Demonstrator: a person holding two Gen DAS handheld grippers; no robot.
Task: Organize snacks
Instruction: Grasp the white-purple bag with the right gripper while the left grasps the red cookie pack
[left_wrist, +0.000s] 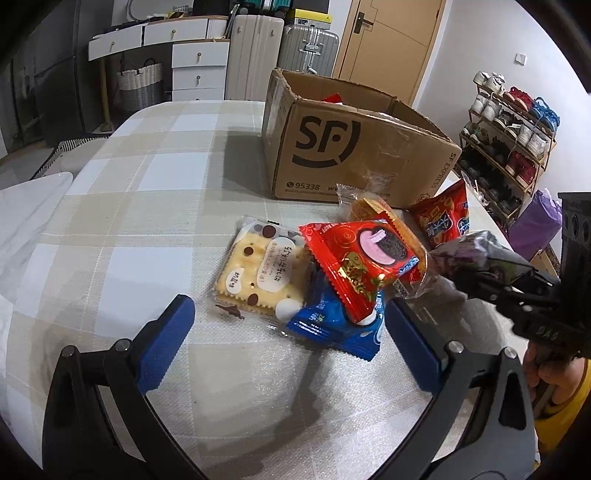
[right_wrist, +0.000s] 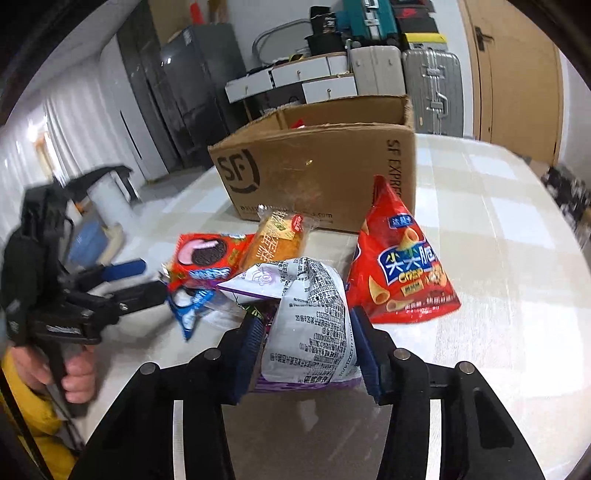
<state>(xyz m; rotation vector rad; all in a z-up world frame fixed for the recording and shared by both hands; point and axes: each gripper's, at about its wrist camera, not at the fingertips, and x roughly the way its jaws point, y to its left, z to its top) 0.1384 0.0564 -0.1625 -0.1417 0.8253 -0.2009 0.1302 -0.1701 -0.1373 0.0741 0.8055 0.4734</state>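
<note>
The cardboard box (left_wrist: 354, 147) at the far side of the table carried a large "SF" logo, the number "95338" along its near bottom edge, and "SF EXPRESS" down its right side. The red cone-snack bag (right_wrist: 400, 266) to its right read "Crisp" under Chinese characters too unclear to give.

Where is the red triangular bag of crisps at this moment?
In the right wrist view the red crisp bag lies on the checked tablecloth, right of centre, just before the SF cardboard box and right of the purple-white packet that the right gripper holds.
</note>
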